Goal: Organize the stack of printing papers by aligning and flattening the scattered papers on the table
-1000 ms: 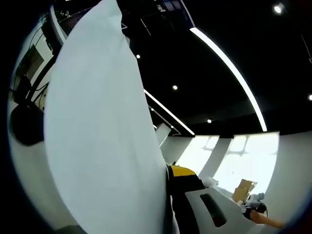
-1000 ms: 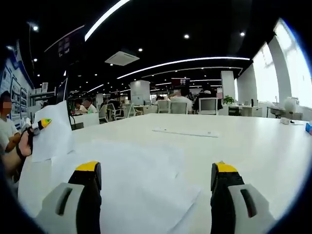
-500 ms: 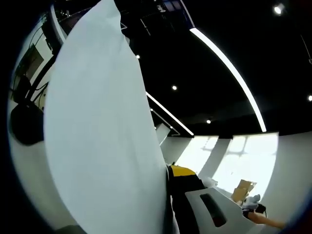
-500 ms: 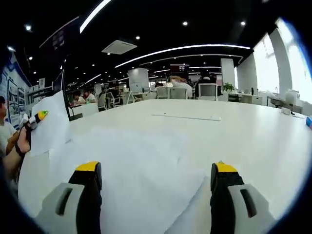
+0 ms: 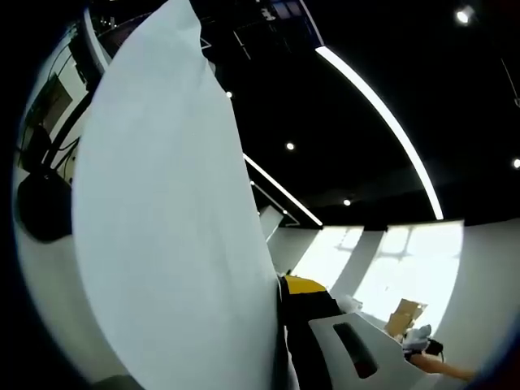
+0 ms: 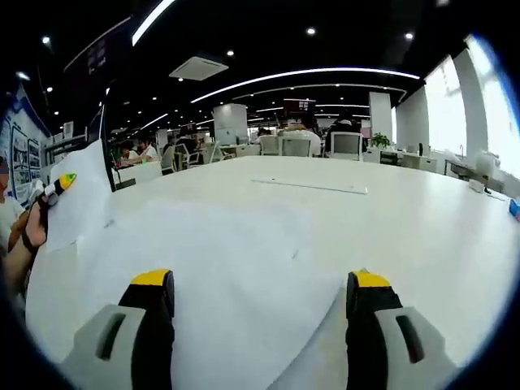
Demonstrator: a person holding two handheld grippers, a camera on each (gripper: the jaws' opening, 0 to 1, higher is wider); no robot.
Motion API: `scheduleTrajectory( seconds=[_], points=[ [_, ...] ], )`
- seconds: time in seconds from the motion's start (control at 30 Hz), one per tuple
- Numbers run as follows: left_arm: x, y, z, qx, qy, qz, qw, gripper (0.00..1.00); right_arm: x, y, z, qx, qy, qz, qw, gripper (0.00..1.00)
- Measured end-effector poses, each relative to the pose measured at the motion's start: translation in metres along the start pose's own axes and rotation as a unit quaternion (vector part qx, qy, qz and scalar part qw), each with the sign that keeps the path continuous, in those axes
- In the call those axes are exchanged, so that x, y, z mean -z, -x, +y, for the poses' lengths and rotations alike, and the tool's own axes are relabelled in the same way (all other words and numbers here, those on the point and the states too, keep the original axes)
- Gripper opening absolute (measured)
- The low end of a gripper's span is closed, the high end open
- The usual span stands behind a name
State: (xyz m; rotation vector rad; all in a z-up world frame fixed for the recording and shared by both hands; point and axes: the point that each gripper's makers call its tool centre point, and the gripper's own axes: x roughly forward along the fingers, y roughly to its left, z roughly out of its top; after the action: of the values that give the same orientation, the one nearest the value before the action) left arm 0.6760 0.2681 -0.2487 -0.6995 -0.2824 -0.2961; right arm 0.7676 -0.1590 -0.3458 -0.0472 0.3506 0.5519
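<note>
Two grippers: our left gripper (image 5: 284,325), apparently clenched on a raised sheet (image 5: 162,227) at 10 o'clock to square it, while our right gripper (image 6: 253,325) hangs spread above the scattered papers (image 6: 219,268) on the table (image 6: 422,227), a ruler-like strip (image 6: 309,186) at 12 beyond.

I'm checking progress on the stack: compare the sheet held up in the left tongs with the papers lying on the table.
The held sheet stands raised off the table, clamped in the left tongs; the table papers lie flat, ungripped, before the open right tongs. It's single; they overlap unevenly. Both are plain white.
</note>
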Motion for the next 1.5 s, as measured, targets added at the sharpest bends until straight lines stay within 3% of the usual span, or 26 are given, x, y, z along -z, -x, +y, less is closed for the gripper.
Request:
scheduleTrajectory(
  seconds=[0.17,0.63,0.83,1.17,1.5],
  points=[
    [0.0,0.0,0.0,0.0,0.0,0.0,1.0,0.07,0.008,-0.002,0.002,0.003,0.019,0.019,0.9996,0.79],
    [0.001,0.0,-0.001,0.001,0.0,0.001,1.0,0.07,0.008,-0.001,0.0,0.004,0.025,0.021,0.9995,0.73],
    [0.001,0.0,-0.002,0.0,-0.001,0.001,1.0,0.07,0.004,0.0,-0.001,0.008,0.046,0.015,0.9988,0.72],
    [0.0,0.0,0.001,0.0,-0.001,0.002,1.0,0.07,0.0,0.0,0.011,-0.015,0.095,0.008,0.9953,0.54],
    [0.0,0.0,0.001,0.0,-0.001,0.001,1.0,0.07,0.002,-0.003,0.017,-0.035,0.093,0.012,0.995,0.43]
  ],
)
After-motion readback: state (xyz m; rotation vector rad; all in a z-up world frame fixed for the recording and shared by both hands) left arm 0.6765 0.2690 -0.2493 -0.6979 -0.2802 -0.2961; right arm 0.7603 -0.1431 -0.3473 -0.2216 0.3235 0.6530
